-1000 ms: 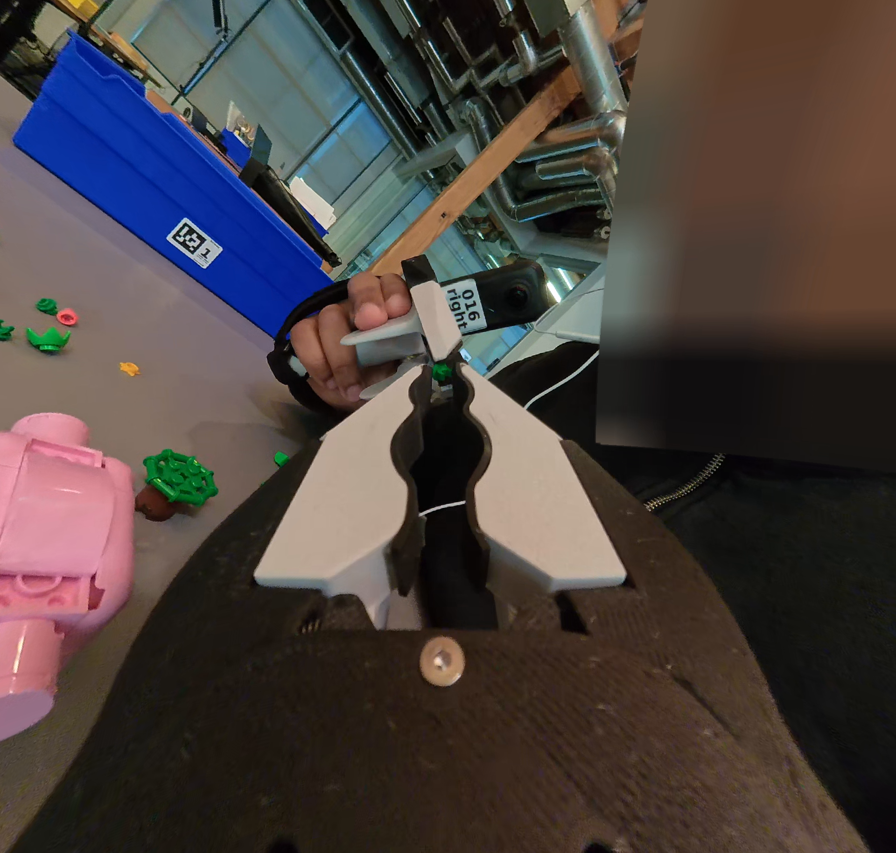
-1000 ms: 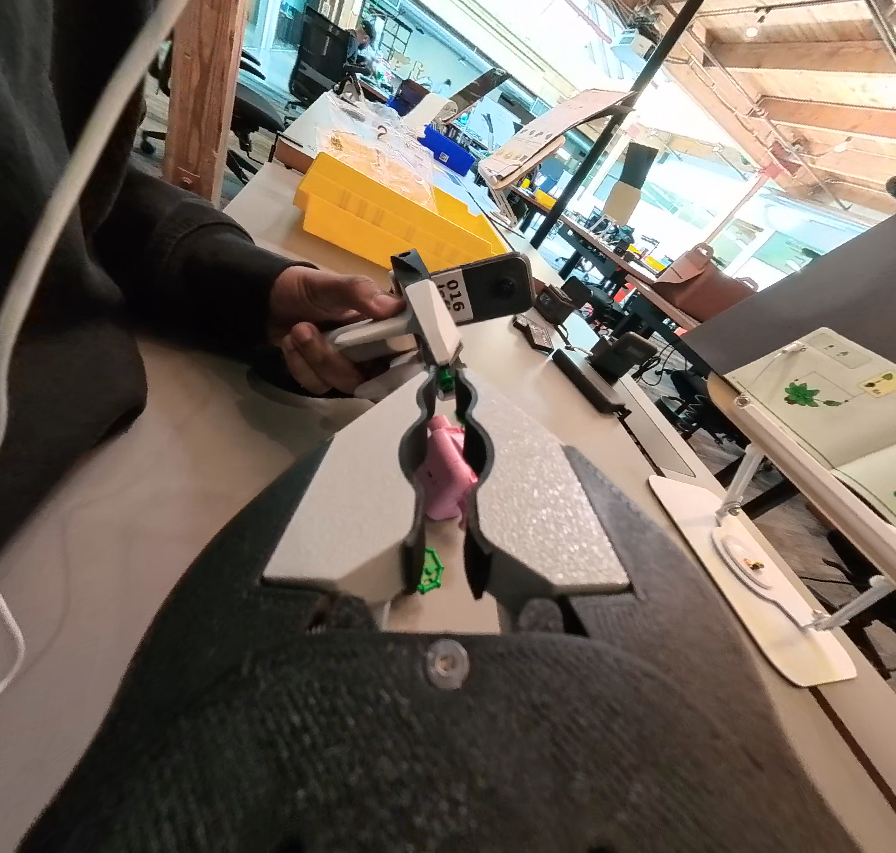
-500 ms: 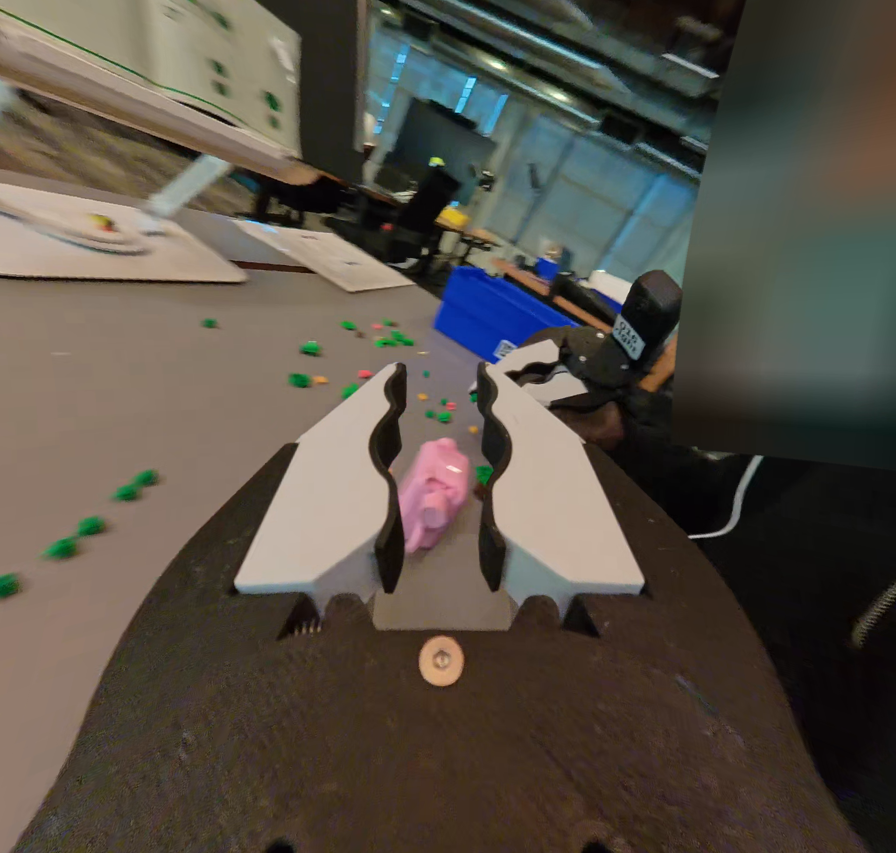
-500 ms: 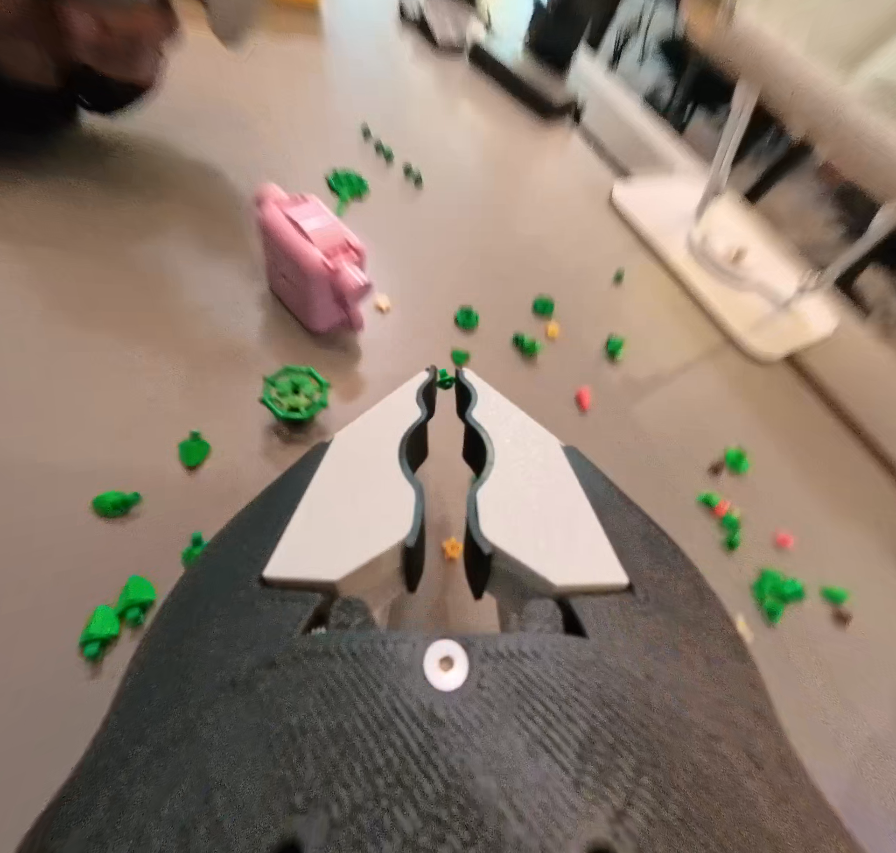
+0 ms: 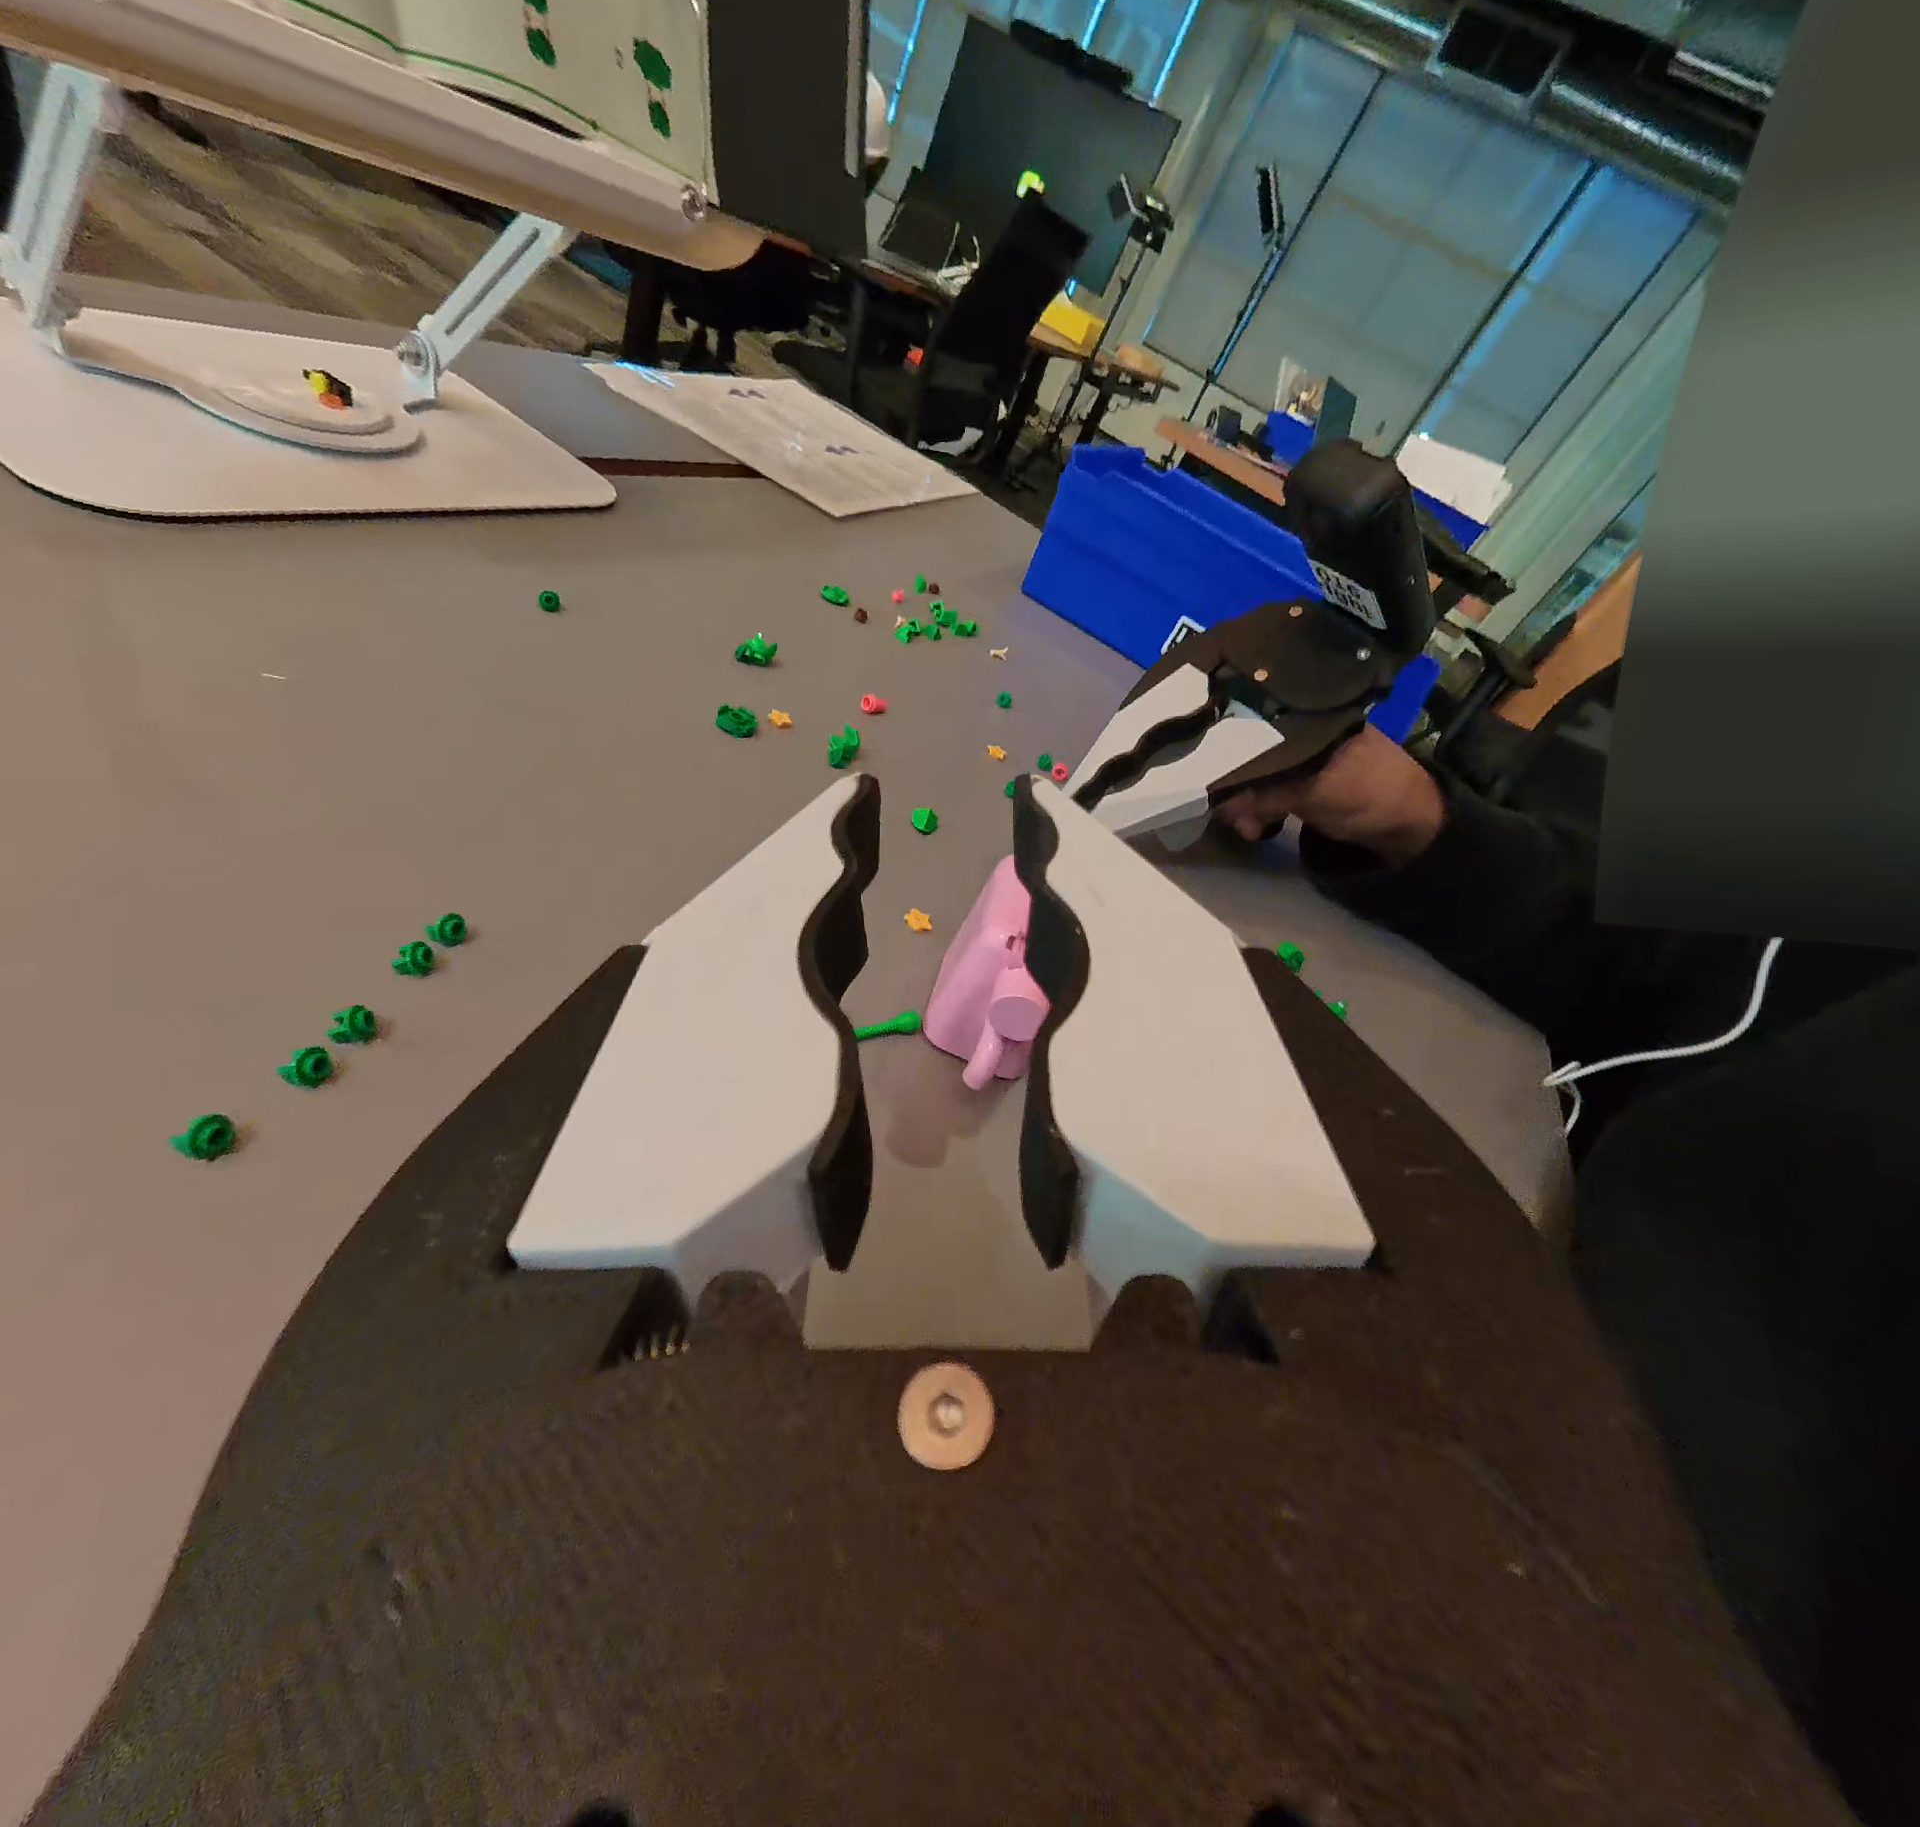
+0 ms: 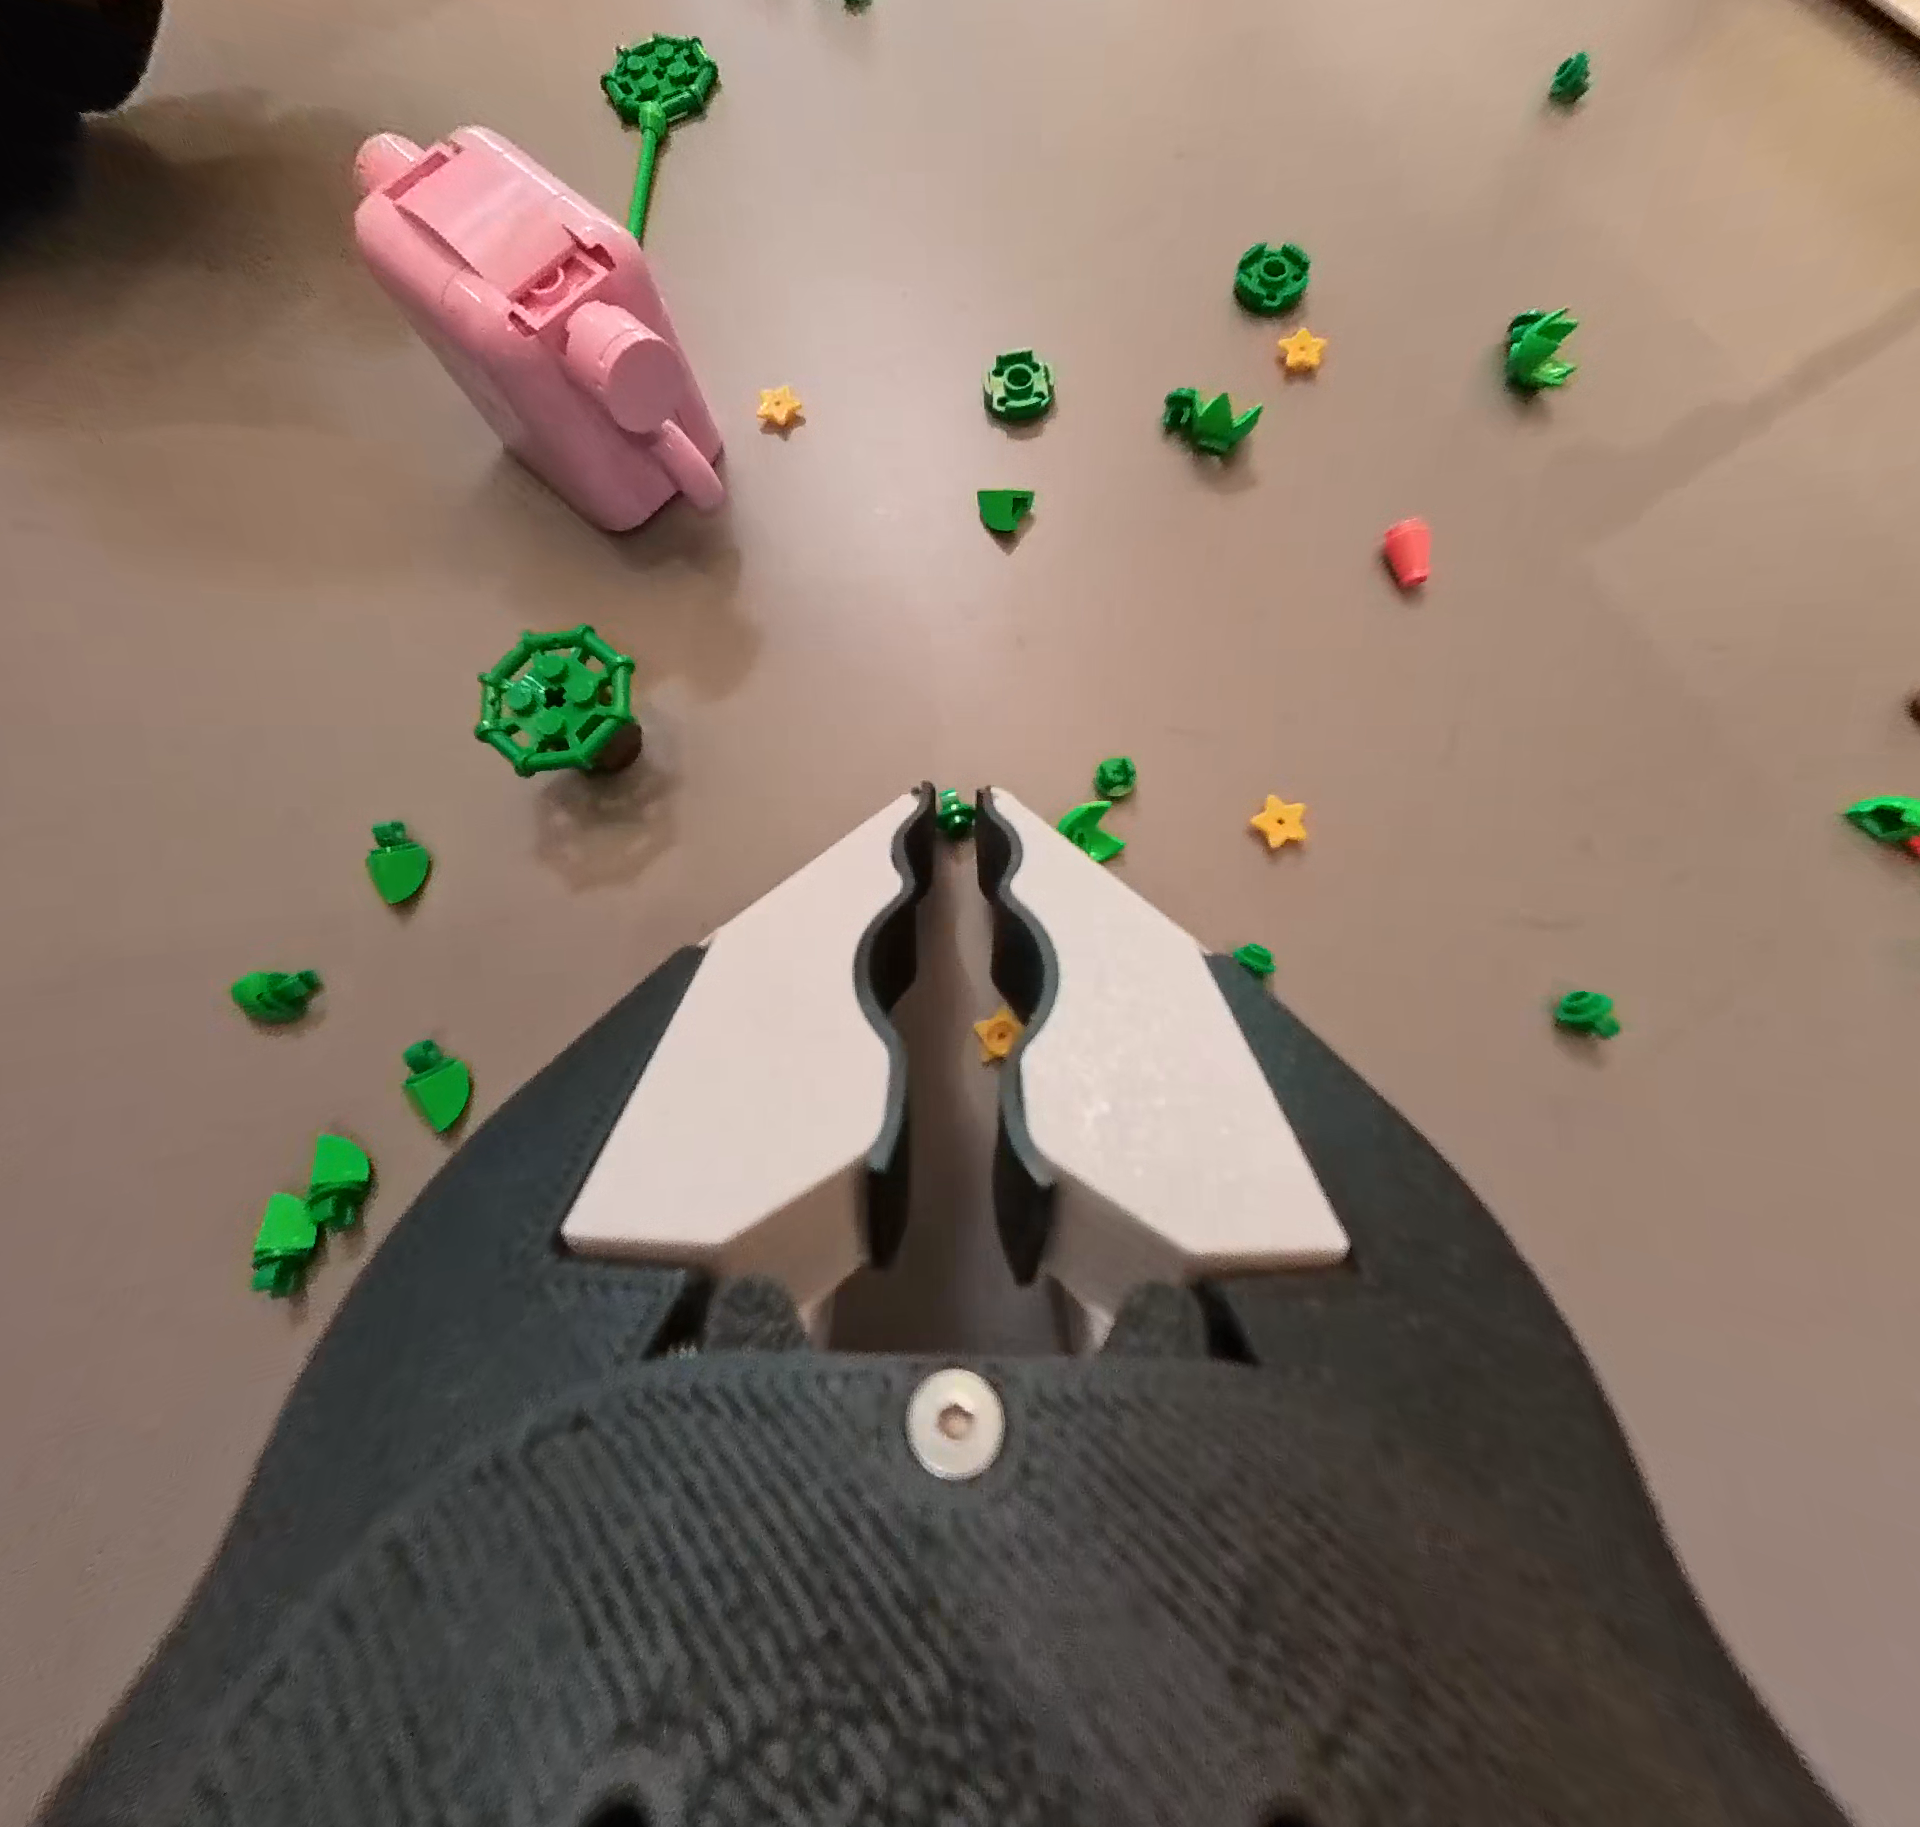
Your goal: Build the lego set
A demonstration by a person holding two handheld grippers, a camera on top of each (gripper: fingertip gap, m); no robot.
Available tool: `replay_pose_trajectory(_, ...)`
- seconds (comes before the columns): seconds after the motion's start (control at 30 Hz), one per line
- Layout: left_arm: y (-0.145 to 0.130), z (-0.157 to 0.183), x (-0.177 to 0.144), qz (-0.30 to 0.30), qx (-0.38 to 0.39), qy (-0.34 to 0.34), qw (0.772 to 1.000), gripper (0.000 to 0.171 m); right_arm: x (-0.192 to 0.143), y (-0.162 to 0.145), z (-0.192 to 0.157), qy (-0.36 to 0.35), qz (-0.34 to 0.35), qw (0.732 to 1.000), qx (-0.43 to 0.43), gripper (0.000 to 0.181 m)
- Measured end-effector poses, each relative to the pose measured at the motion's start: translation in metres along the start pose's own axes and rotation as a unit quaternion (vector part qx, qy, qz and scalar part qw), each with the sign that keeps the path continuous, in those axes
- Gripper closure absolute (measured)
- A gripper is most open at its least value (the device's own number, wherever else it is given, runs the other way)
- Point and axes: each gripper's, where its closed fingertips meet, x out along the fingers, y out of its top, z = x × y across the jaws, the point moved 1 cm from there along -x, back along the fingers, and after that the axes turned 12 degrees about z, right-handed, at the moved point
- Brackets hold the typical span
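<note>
Right gripper [image 6: 954, 809] has its fingers pinched on a tiny green lego piece [image 6: 953, 818]; too small to say which part it is. Left gripper [image 5: 943, 790] hangs over the bench [image 5: 312, 759] with fingers spread and nothing in them. The pink lego watering can [image 6: 530, 323] stands on the bench, and in the left wrist view the right finger covers a good chunk of it. A green stem with a web-shaped top [image 6: 657, 89] runs partly behind the can. Loose green, yellow and red bits are scattered around.
</note>
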Motion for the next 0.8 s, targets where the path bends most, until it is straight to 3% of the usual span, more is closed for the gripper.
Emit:
replay_pose_trajectory(0.23, -0.0048, 0.0067, 0.0045, -0.01, 0.012, -0.01, 1.0, 0.149, 0.0008, 0.0013, 0.0028, -0.019, 0.002, 0.999, -0.041, 0.174)
replay_pose_trajectory(0.8, -0.0042, 0.0086, 0.0057, -0.005, 0.001, -0.017, 1.0, 0.149, -0.0031, 0.0096, 0.0053, -0.02, 0.028, 0.999, -0.023, 0.165)
